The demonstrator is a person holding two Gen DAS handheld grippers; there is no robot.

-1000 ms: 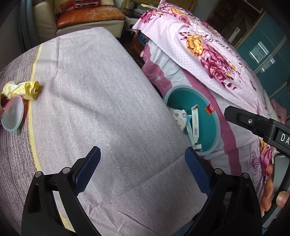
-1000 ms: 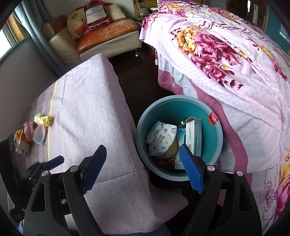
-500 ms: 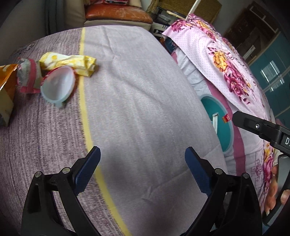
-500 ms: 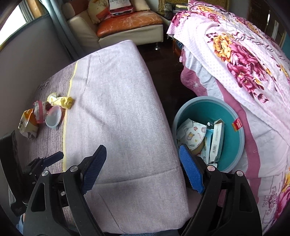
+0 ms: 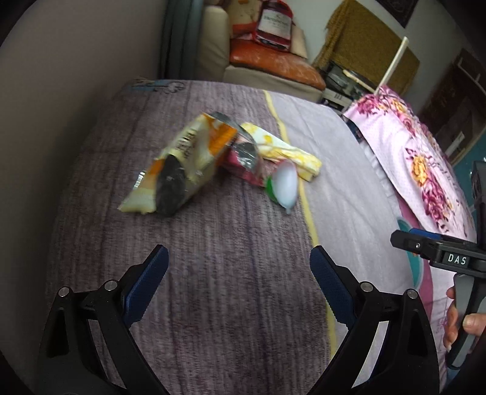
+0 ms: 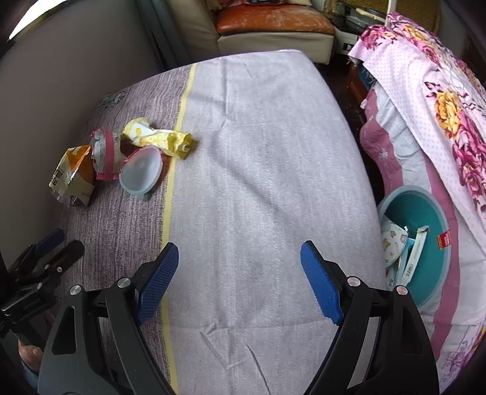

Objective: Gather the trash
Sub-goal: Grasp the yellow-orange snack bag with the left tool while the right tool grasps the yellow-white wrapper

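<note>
Covering the table, a lilac and grey cloth (image 6: 258,170) with a yellow stripe is filling most of both views. Nearest the left wrist camera, the left gripper (image 5: 238,275) is hovering over the grey part of the cloth with its blue-padded jaws spread wide and nothing between them. At the right edge of that view the right gripper's black body is showing, with the person's fingers (image 5: 469,320) wrapping its handle. Nearest the right wrist camera, the right gripper (image 6: 238,282) is hanging over the lilac part, jaws likewise wide apart and holding nothing. Beyond the left gripper, the trash is lying in a tight cluster on the grey part, just beside the stripe: an orange and cream snack bag (image 5: 182,170), a pink foil wrapper (image 5: 246,158) leaning against it, a pale round plastic lid (image 5: 287,185) overlapping the pink wrapper, and a crumpled yellow wrapper (image 5: 285,149) behind the lid, lying across the stripe. Off the table's right side, a teal bin (image 6: 431,243) is sitting on the floor between the table and a bed, already holding a printed paper cup (image 6: 391,243) and a flat carton (image 6: 416,255). Farther right, a pink floral bedspread (image 6: 440,106) is draping down over the bed. At the far end, a cream sofa with an orange cushion (image 6: 273,21) is standing past the table.
</note>
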